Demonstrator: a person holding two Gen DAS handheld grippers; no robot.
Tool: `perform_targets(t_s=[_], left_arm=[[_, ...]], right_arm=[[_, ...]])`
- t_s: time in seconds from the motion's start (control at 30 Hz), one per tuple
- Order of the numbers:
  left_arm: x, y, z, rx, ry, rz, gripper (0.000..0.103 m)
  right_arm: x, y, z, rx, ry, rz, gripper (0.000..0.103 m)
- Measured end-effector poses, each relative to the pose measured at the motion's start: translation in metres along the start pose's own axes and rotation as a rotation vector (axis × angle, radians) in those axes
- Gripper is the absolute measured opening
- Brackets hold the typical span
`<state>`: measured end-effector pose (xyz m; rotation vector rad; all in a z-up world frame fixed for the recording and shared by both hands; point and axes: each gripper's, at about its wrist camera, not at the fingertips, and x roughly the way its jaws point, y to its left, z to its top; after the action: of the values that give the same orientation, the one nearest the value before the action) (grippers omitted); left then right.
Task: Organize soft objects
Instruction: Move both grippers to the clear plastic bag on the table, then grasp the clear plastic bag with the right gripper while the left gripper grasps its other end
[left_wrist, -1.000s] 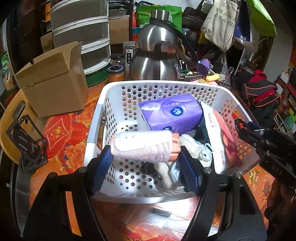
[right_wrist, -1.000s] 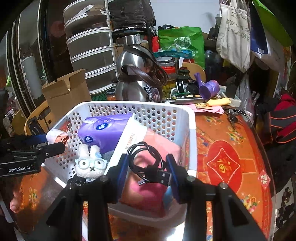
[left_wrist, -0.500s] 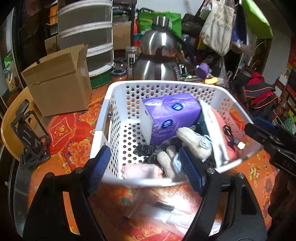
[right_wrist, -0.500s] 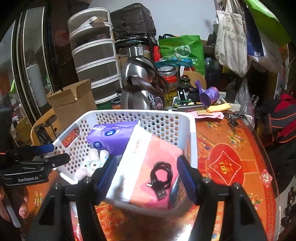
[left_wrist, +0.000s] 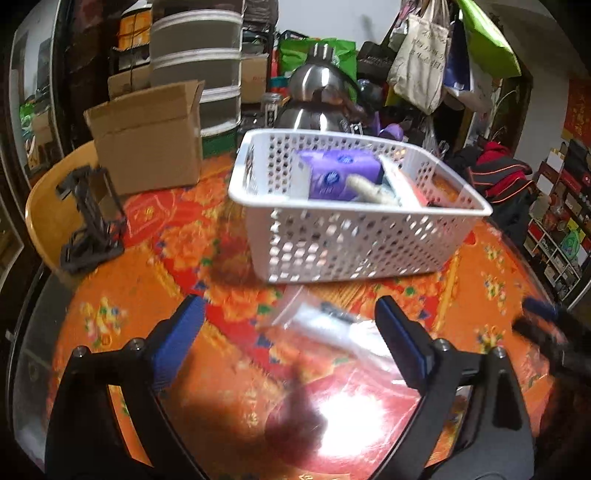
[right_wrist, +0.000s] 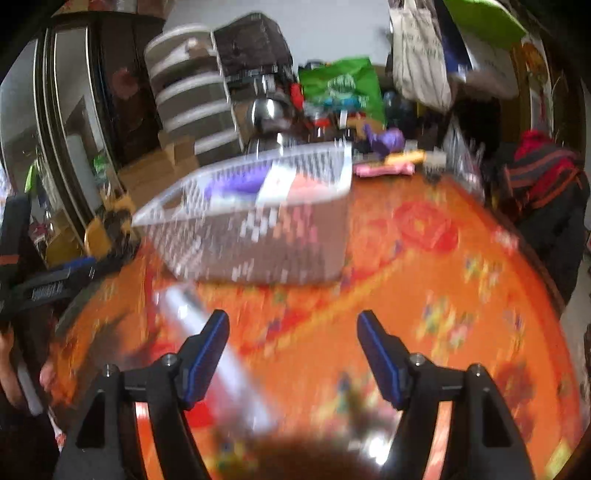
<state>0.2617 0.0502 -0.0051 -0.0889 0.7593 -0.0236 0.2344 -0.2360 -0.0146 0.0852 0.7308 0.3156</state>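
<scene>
A white perforated basket stands on the orange and red tablecloth, also blurred in the right wrist view. Inside it I see a purple tissue pack, a pale plush toy and a pink and white pack. My left gripper is open and empty, well back from the basket's near wall. A clear plastic bag lies on the cloth between its fingers. My right gripper is open and empty, back from the basket. The right gripper also shows at the left wrist view's right edge.
An open cardboard box and a black stand sit left of the basket. A steel kettle, stacked drawers and hanging bags crowd the back. The table's edge curves close on the right.
Both grippers opened, dropped the rolled cloth and the black cable into the basket, and pulled back and down toward the table's near side. The right wrist view is now motion-blurred.
</scene>
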Motion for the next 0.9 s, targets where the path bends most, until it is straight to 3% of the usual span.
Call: perform_targets(t_s=[0.2, 0.37, 0.53, 0.73, 0.9], left_arm=[[0.025, 0.008, -0.016, -0.038, 0.053, -0.007, 0.092], [0.038, 0.006, -0.022, -0.029, 0.082, -0.018, 0.092], [0.043, 0.007, -0.021, -0.035, 0.09, -0.032, 0.092], [0.058, 0.007, -0.014, -0.036, 0.128, -0.056, 0.092], [0.079, 0.008, -0.019, -0.044, 0.181, -0.035, 0.092]], right_arm=[[0.009, 0.023, -0.044, -0.055, 0.097, 0.045, 0.07], [0.025, 0.033, -0.055, -0.101, 0.163, 0.052, 0.056], [0.038, 0.036, -0.049, -0.147, 0.204, 0.028, 0.036], [0.053, 0.033, -0.029, -0.258, 0.234, 0.041, 0.025], [0.065, 0.02, -0.017, -0.29, 0.227, 0.059, 0.024]])
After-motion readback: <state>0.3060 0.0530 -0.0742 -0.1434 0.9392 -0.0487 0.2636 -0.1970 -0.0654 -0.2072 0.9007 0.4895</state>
